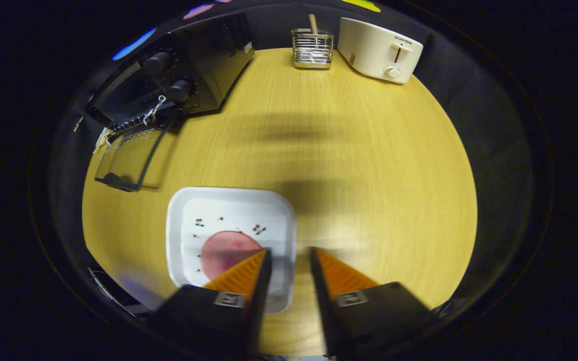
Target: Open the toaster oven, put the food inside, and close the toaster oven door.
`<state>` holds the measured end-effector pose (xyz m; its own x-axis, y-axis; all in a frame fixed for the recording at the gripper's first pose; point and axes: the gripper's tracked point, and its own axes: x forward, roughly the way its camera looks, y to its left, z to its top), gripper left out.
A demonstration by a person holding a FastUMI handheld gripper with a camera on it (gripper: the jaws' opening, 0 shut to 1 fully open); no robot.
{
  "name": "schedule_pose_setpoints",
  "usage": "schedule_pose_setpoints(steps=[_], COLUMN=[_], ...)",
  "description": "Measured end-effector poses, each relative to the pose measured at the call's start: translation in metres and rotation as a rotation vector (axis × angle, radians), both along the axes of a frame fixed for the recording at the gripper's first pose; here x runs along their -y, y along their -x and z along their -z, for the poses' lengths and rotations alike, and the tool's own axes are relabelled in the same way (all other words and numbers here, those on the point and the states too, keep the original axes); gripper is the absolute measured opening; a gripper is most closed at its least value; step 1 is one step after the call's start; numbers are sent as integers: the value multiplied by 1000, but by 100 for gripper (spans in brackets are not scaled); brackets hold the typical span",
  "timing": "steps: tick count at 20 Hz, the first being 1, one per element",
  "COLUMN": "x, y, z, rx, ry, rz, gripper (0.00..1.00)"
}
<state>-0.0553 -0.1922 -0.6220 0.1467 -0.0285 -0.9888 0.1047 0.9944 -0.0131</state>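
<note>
Spanning nearly everything ahead of the gripper, a pale wooden table (349, 150) with fine straight grain and soft shadows across its middle. Far beyond the fingers on the left, a black toaster oven (188, 75), boxy, with two round dark knobs down its front panel and a small metal hook hanging near them. Door (128, 158) swung down and open, a dark frame around clear glass lying low over the tabletop, handle edge nearest. At the far right of the table, a cream pop-up toaster (380, 49) with a lever and a round dial. Close in, just ahead of the left finger, a white square plate (183, 220) with rounded corners and tiny red cherry prints. On that plate, the food (224, 253): a flat round pink slice with darker pink blotches, its near edge hidden behind the left fingertip. Between the two appliances at the back, a small wire holder (312, 49) with a wooden stick standing in it. Hovering above table and plate, the gripper (289, 255), jaws spread apart and holding nothing, bare wood and the plate's right rim showing in the gap.
</note>
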Motion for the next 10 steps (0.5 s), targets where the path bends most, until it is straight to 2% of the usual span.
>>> schedule_pose_setpoints(steps=[1,5,6,10], x=[9,1,0,-2], y=[-3,-1,1,3], z=[-31,-21,-25,-25], rx=[-28,-52,-60,-73], ry=[-2,-47,-59,-137], rz=[-10,7,10,53], gripper=[14,14,5,5])
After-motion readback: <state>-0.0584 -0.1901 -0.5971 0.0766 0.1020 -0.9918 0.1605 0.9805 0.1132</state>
